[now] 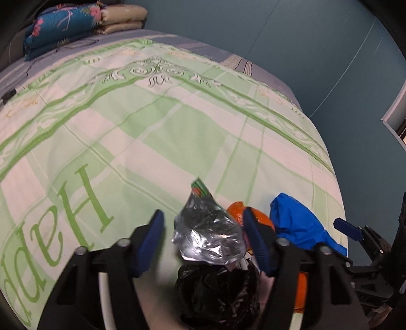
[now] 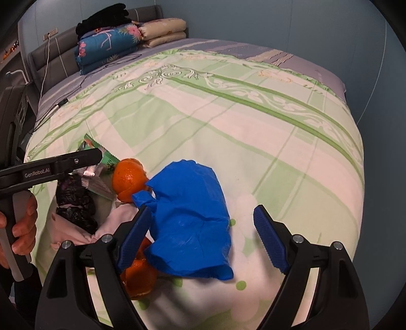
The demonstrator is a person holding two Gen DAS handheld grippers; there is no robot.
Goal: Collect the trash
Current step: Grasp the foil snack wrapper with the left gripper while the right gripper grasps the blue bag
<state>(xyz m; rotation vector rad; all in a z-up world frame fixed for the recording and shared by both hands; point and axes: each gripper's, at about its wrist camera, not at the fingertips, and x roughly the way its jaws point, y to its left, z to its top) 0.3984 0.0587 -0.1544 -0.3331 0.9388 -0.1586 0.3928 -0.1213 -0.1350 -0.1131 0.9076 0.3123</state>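
Observation:
Trash lies heaped on the green checked bedspread [image 1: 152,121]. In the left wrist view a crumpled silver snack wrapper [image 1: 208,231] with a green end sits between the open jaws of my left gripper [image 1: 203,241], above a black plastic bag [image 1: 218,294]. Orange peel [image 1: 264,220] and a blue bag [image 1: 299,223] lie to its right. In the right wrist view my right gripper [image 2: 203,241] is open, with the blue bag [image 2: 190,218] lying between its fingers. Orange peel [image 2: 129,177] and another piece [image 2: 139,276] lie beside it. The wrapper [image 2: 99,177] and black bag [image 2: 76,205] lie left, under the left gripper [image 2: 83,157].
Folded quilts [image 2: 111,43] and a black garment [image 2: 104,17] are stacked at the head of the bed by the grey headboard [image 2: 50,48]. A white cable [image 2: 45,73] hangs there. A pale pink cloth [image 2: 116,218] lies under the trash. The blue wall [image 1: 330,50] borders the bed's far side.

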